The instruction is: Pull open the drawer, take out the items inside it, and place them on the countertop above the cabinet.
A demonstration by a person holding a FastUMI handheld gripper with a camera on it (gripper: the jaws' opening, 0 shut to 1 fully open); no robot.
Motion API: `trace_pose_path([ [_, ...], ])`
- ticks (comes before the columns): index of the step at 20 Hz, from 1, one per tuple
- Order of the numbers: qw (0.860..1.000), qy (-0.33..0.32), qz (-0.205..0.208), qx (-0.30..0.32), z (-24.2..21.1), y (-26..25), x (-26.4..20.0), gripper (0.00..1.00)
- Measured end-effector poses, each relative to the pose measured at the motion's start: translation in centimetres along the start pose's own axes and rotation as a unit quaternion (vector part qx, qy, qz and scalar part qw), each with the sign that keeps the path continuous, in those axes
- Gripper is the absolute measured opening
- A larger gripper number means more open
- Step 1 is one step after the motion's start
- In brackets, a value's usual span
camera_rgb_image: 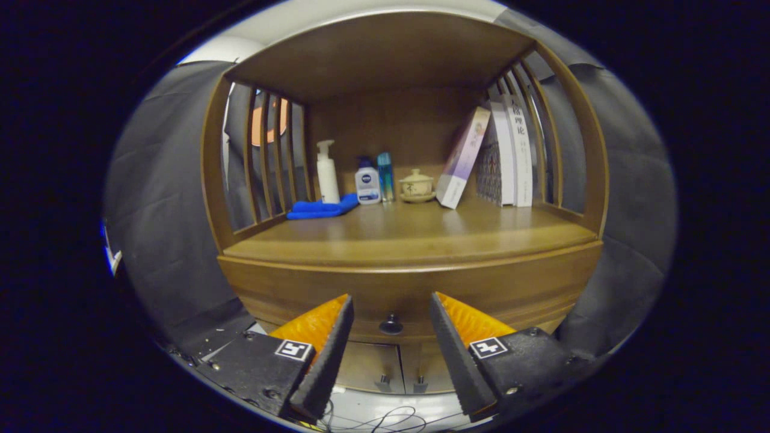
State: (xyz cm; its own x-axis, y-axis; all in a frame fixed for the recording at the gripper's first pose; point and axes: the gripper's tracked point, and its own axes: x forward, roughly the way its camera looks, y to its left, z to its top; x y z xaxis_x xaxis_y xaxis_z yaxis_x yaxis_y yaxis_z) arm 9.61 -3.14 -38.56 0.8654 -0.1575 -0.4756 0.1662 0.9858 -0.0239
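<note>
— As the drawer (409,300) looks fully shut, flush with the front of the cabinet (271,288), how much of the task is done?

— I judge that nothing is done yet. The gripper (391,316) is open, with a wide gap between its fingers, and it holds nothing. The small dark knob (391,325) of the drawer sits in this gap, a little beyond the fingertips. I cannot tell if it is already within reach.

— And the items inside?

— They are hidden, because the drawer is closed. I cannot say what they are or how many.

— Is the surface (415,231) above the cabinet free?

— The front part is bare wood. At the back stand a white pump bottle (326,171), a blue cloth (322,208), a small white and blue bottle (367,181), a thin blue bottle (385,176), a lidded cup (416,184) and some books (502,156), one of them leaning.

— So what is left?

— Everything, I think: to close the fingers on the knob, pull the drawer out, lift each item, and put it on the bare front part. Below the drawer there are also two small doors (397,367) with their own handles, so the gripper must take the right knob.
</note>
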Motion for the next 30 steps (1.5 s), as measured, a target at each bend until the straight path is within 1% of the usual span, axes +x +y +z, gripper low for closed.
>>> trace_pose_path([
  [4,1.000,0.010,-0.011,0.005,-1.7,0.2,1.7,0.70],
  [5,1.000,0.012,-0.014,0.002,-1.9,0.2,2.1,0.64],
  [9,0.999,0.006,-0.038,0.000,-2.1,0.0,3.1,0.48],
  [11,0.999,0.015,-0.044,0.009,-2.5,0.2,3.4,0.36],
  [13,0.999,0.011,-0.049,0.019,-2.4,0.2,3.5,0.32],
  [19,0.999,0.023,-0.040,0.026,-2.6,0.3,3.3,0.22],
  [23,0.999,0.023,-0.047,0.013,-3.1,0.0,1.9,0.22],
  [27,0.999,0.027,-0.039,0.013,-3.9,0.3,-0.5,0.22],
  [30,0.999,0.031,-0.042,0.003,-4.4,0.3,-1.9,0.22],
])
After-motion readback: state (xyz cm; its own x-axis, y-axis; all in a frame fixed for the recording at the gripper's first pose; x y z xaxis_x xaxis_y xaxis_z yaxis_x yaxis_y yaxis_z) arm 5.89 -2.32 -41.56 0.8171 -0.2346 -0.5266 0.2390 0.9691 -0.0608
